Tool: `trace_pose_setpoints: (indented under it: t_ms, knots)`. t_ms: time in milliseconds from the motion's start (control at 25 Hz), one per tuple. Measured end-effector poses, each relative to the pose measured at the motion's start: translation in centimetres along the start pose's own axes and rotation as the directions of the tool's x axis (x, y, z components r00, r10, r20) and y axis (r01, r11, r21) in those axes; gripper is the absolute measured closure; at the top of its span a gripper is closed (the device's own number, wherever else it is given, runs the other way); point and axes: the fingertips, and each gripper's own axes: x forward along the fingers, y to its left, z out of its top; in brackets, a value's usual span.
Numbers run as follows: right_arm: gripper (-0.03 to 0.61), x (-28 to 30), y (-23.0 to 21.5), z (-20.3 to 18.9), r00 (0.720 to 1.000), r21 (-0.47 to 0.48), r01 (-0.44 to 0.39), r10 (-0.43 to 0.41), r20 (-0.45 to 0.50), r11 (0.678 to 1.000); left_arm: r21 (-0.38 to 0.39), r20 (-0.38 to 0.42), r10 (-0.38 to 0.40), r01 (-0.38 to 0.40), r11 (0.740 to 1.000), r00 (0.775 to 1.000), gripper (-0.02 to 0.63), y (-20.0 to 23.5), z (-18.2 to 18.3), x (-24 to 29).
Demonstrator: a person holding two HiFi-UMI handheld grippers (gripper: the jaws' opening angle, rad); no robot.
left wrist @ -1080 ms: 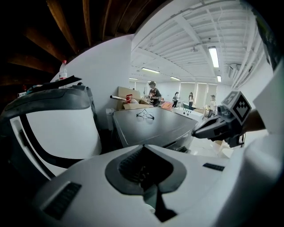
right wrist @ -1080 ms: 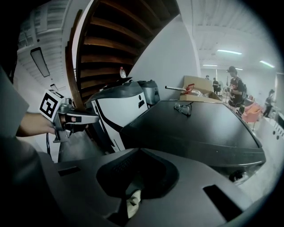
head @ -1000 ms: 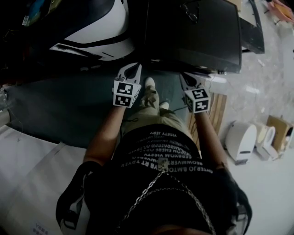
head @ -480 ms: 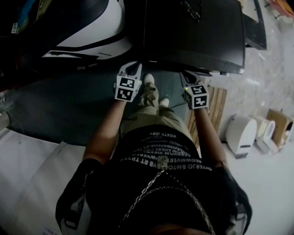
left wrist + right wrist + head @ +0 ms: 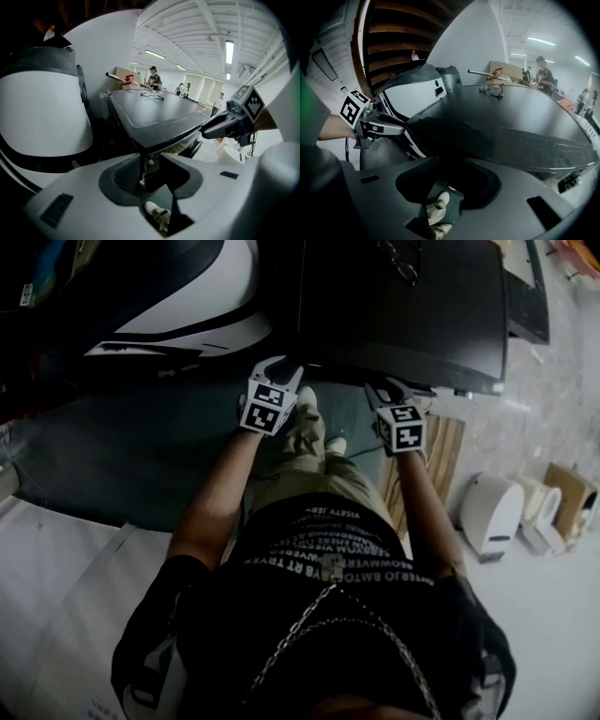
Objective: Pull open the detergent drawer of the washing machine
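The washing machine (image 5: 403,306) is a black box seen from above, and its front face is hidden under its top edge. I cannot make out the detergent drawer in any view. My white left gripper (image 5: 278,371) is just before the machine's front left corner (image 5: 154,136), its jaws opening with nothing between them. My dark right gripper (image 5: 392,390) is at the front edge further right, its jaws also opening and empty. In the gripper views, the left gripper (image 5: 151,168) and the right gripper (image 5: 447,176) show only floor and my shoe through the gap.
A pair of glasses (image 5: 398,263) lies on the machine's top. A rounded white-and-black appliance (image 5: 178,296) stands close on the left. On the right are a wooden pallet (image 5: 441,456), a white appliance (image 5: 487,512) and a cardboard box (image 5: 567,493). People stand far behind.
Both grippers have moved closer to the machine's front edge and dipped lower. Their jaws, closed together before, now stand apart.
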Motion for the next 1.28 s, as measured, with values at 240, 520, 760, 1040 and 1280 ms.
trace_pose_setpoints:
  t_ms: [240, 520, 760, 1040, 1280]
  knots:
    - [0.465, 0.2, 0.4, 0.1, 1.000, -0.006, 0.005, -0.005, -0.012, 1.000, -0.012, 0.006, 0.002, -0.002, 1.000, 1.000, 0.503, -0.3, -0.1, 0.2]
    - [0.460, 0.3, 0.4, -0.2, 1.000, -0.048, -0.008, 0.007, -0.024, 0.999, 0.013, -0.024, -0.025, 0.025, 1.000, 0.999, 0.497, -0.7, -0.4, 0.0]
    - [0.460, -0.4, 0.7, -0.9, 0.998, 0.004, -0.029, 0.029, -0.046, 1.000, 0.040, -0.068, -0.037, 0.039, 0.998, 0.997, 0.497, -0.9, -1.1, -0.7]
    - [0.460, 0.1, 0.5, -0.2, 0.997, -0.024, -0.017, 0.015, -0.072, 1.000, 0.068, -0.076, -0.022, 0.028, 0.997, 0.997, 0.497, -1.2, -0.4, -0.4]
    - [0.466, -0.2, 0.7, -1.0, 0.995, -0.020, -0.016, 0.014, -0.094, 1.000, 0.023, -0.110, -0.019, 0.021, 1.000, 0.994, 0.511, -1.4, -1.4, -1.1]
